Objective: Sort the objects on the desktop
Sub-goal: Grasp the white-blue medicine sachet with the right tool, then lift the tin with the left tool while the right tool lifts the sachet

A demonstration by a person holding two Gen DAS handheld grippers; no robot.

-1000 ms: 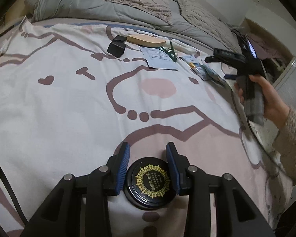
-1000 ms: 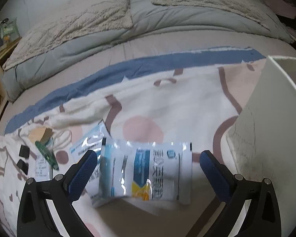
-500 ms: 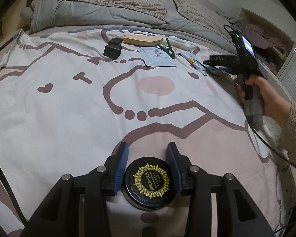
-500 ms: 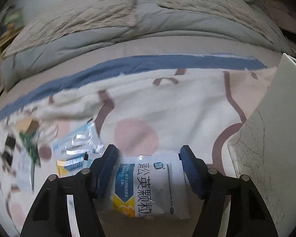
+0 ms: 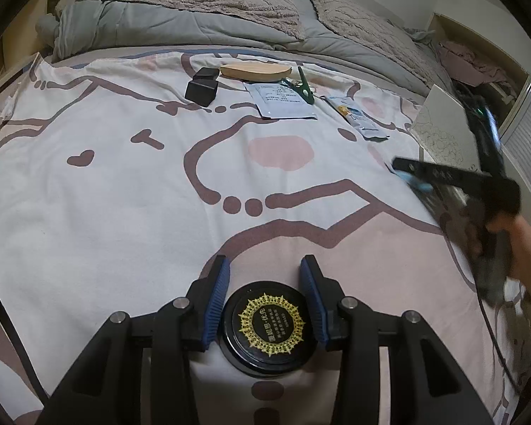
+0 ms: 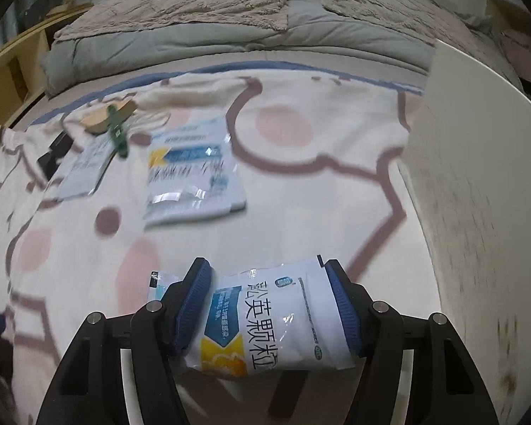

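Note:
My left gripper [image 5: 264, 276] is shut on a round black tin with a gold emblem [image 5: 269, 329], held low over the patterned bedsheet. My right gripper [image 6: 265, 276] is shut on a white and blue medicine sachet [image 6: 276, 318] and holds it off the sheet. It also shows blurred at the right of the left wrist view [image 5: 453, 184]. A second sachet [image 6: 193, 173] lies flat on the sheet ahead of the right gripper.
A white box [image 6: 478, 184] stands at the right. At the far side lie a wooden oval [image 5: 255, 70], a green clip [image 5: 304, 85], a paper slip [image 5: 283, 101], two black blocks [image 5: 202, 86] and a small sachet [image 5: 359, 118]. Grey duvet and pillows lie behind.
The right gripper closed on the sachet, lifted it and pulled back toward me. The left gripper kept its hold on the tin and barely moved.

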